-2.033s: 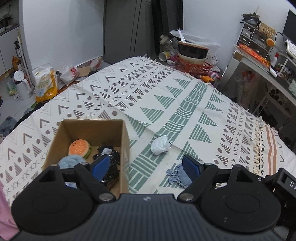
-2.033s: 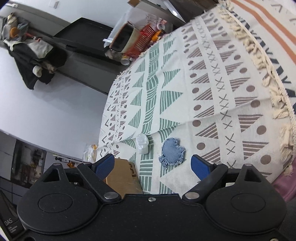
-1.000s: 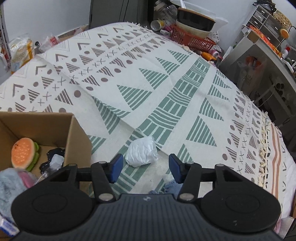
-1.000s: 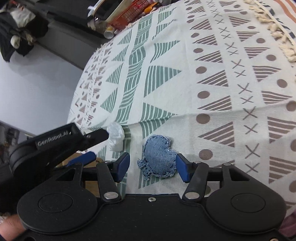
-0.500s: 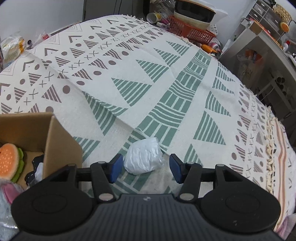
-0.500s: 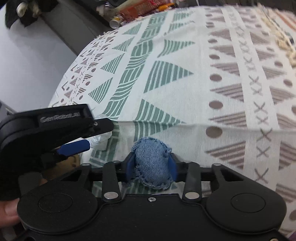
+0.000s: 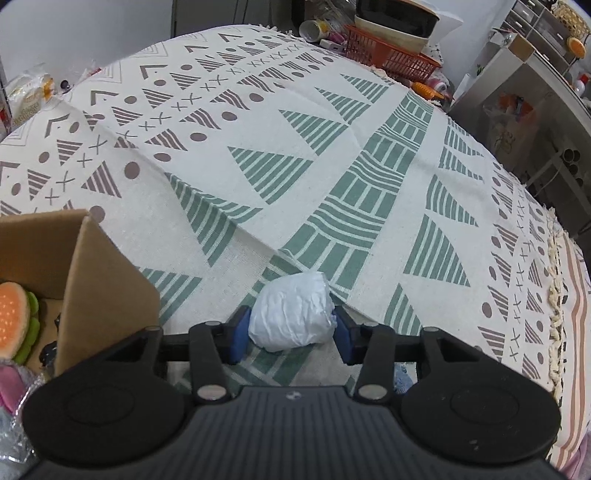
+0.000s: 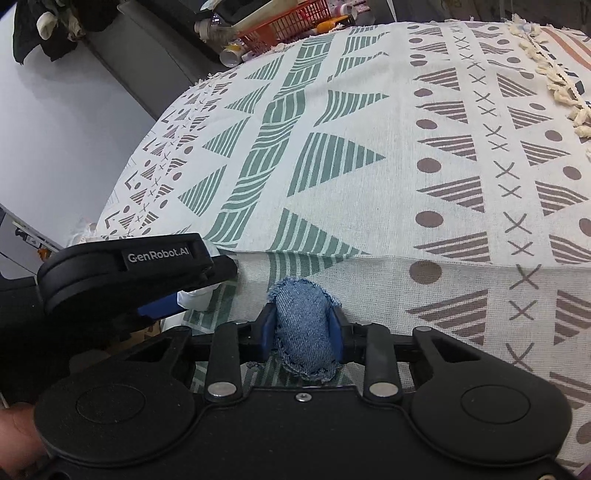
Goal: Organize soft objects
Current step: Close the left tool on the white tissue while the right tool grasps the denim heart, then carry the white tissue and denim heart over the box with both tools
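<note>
Left claw closed down on a crumpled white bundle, blue pads touching both its sides; bundle resting on the patterned bedspread; right claw clamped on a denim pouch, squeezed narrow between the pads, low over the same spread; cardboard box just left of the left claw, burger plush inside; beyond the bed's far edge, an orange basket.

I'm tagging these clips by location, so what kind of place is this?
Probably a lived-in home room: a patterned fringed cloth covers a wide surface, an orange basket holds bowls, and drawers sit among clutter.
</note>
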